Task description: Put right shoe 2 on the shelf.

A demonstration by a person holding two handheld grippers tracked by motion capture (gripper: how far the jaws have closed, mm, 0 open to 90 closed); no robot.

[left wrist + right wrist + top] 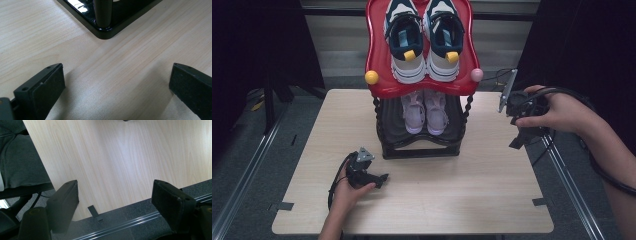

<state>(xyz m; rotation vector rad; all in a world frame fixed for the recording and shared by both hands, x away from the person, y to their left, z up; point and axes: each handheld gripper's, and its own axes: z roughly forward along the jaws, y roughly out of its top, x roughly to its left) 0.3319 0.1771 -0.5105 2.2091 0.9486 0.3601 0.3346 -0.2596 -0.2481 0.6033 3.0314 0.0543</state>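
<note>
Both grippers (382, 179) (515, 142) agape, empty

Bright overhead light on the pale table (462, 200), dark surroundings, soft shadows, glare on the rack base (105, 32).

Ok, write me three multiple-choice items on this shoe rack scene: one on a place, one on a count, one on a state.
1. Where do the lilac shoes sit?
A. on the rack's red top shelf
B. on the black lower shelf
C. on the table

2. How many shoes are on the red top shelf?
A. one
B. two
C. four

3. How are the left tongs?
A. open, holding nothing
B. shut on a shoe
C. shut on the rack's post

Answers:
1 B, the lilac pair lies under the red shelf.
2 B, one navy and white pair rests there.
3 A, the left gripper view has bare table between the spread jaws.
</note>
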